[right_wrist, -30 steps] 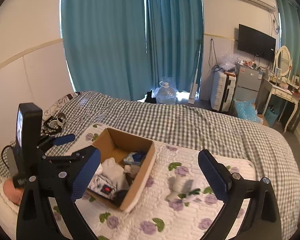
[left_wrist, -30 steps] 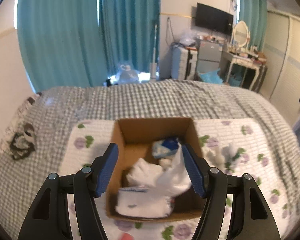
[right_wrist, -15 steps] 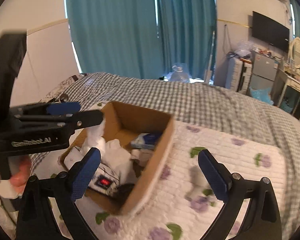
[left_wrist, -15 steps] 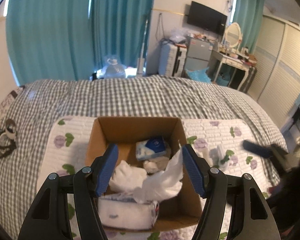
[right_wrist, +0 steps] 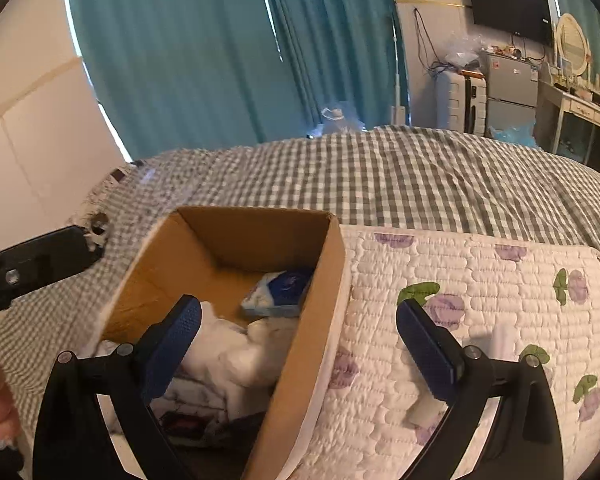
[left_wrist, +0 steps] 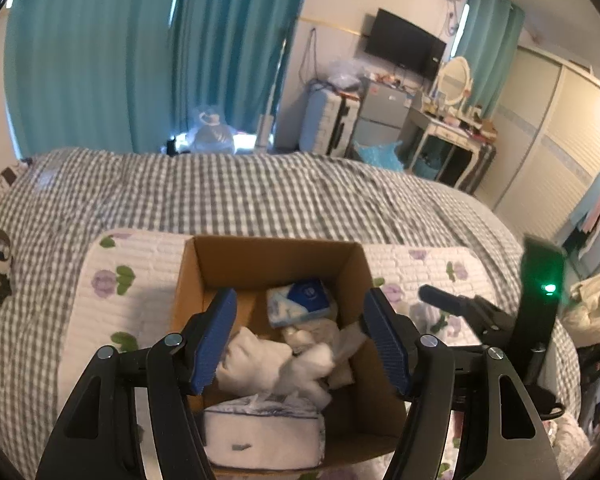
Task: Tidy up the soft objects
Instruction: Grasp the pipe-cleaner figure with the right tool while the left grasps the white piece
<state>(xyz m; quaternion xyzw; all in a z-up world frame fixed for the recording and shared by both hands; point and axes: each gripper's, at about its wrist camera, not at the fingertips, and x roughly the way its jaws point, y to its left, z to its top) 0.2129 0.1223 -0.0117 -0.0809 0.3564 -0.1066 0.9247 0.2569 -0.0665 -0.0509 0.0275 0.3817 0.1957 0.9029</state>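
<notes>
White soft item (right_wrist: 500,344) lies lower right on the quilt, beside my right hand-held gripper (right_wrist: 300,344), jaws apart; my left hand-held gripper (left_wrist: 306,338), also apart, hangs over the box (left_wrist: 272,256).

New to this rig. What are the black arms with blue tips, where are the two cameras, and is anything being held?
No robot here: a person holds a two-finger claw in each hand, with a fisheye camera on each looking along its blue-padded fingers. The left claw hovers open above a cardboard box on a floral quilted mat on a checked bed. The right claw is open too, straddling the box's side wall. Neither holds anything. The box holds white soft items, a blue-and-white tissue pack and a wrapped white pack.
</notes>
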